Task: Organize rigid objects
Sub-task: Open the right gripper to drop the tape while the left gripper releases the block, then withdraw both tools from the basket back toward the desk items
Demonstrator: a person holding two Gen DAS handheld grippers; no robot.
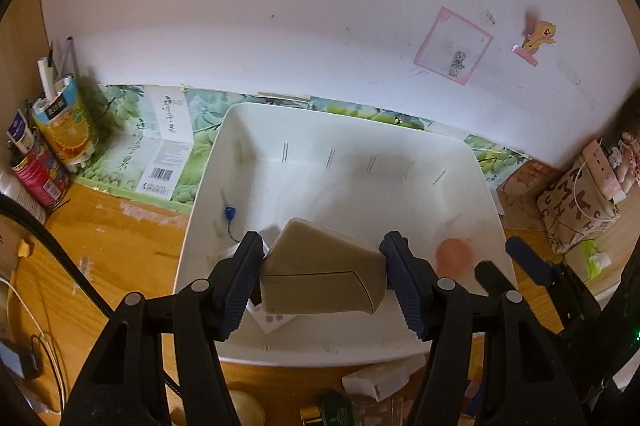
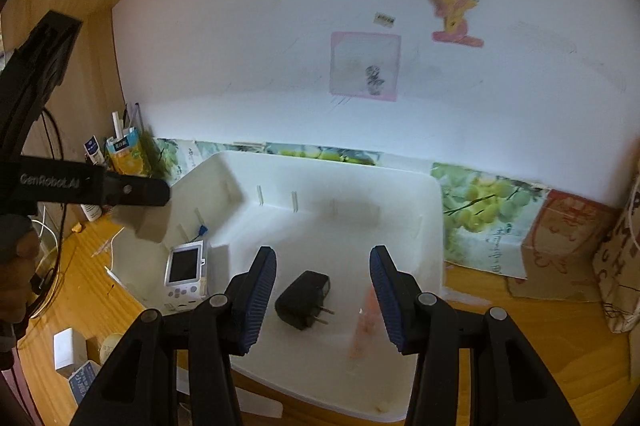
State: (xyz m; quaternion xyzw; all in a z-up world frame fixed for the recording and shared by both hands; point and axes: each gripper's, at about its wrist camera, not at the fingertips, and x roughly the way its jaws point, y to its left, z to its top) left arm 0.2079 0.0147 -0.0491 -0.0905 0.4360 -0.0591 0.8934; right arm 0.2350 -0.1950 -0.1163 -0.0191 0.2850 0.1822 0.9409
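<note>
My left gripper (image 1: 322, 240) is shut on a beige box-shaped case (image 1: 320, 278), held over the near part of a white plastic bin (image 1: 460, 153). Under the case lies a white handheld game console (image 1: 272, 320), also shown in the right wrist view as the console (image 2: 186, 270) at the bin's left side. My right gripper (image 2: 323, 254) hangs open over the bin (image 2: 436, 209). A black plug charger (image 2: 304, 300) lies on the bin floor below its fingers. A blurred pink-orange object (image 2: 366, 318) shows beside the right finger, not pressed by the pads. It appears as a pink blur (image 1: 454, 254).
The bin stands on a wooden desk (image 1: 120, 242) against a white wall, with a grape-printed carton (image 1: 160, 145) behind it. An orange juice carton with pens (image 1: 64, 129) stands far left, a patterned bag (image 1: 576, 214) at right. A small white box (image 1: 376, 378) and cables lie near the front.
</note>
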